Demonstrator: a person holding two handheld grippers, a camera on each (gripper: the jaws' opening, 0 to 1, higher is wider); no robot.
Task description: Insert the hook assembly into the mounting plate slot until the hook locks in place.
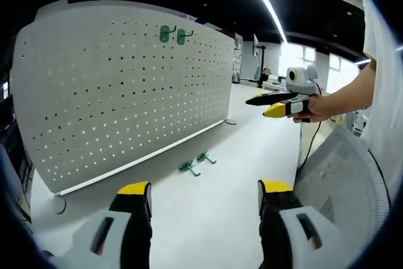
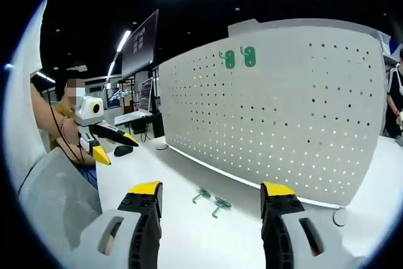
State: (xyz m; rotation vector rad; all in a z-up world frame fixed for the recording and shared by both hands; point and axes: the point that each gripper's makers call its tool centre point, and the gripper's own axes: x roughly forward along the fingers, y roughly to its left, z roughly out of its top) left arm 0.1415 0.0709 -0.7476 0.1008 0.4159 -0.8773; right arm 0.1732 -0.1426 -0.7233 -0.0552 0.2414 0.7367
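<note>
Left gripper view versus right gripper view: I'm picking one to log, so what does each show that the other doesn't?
Left gripper view alone: a hand holding the right claw, and bright windows behind.

Right gripper view alone: the left claw, a hanging dark screen, a mouse and a person at the right edge.

Both: the white pegboard with two green hooks mounted, two loose hooks on the table, and a mesh chair back.

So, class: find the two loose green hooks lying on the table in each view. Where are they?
Left gripper view: loose green hooks lie just below centre, before the pegboard's foot.
Right gripper view: they lie low at centre, between the jaws.
Shared landmark: two mounted green hooks high on the pegboard.
</note>
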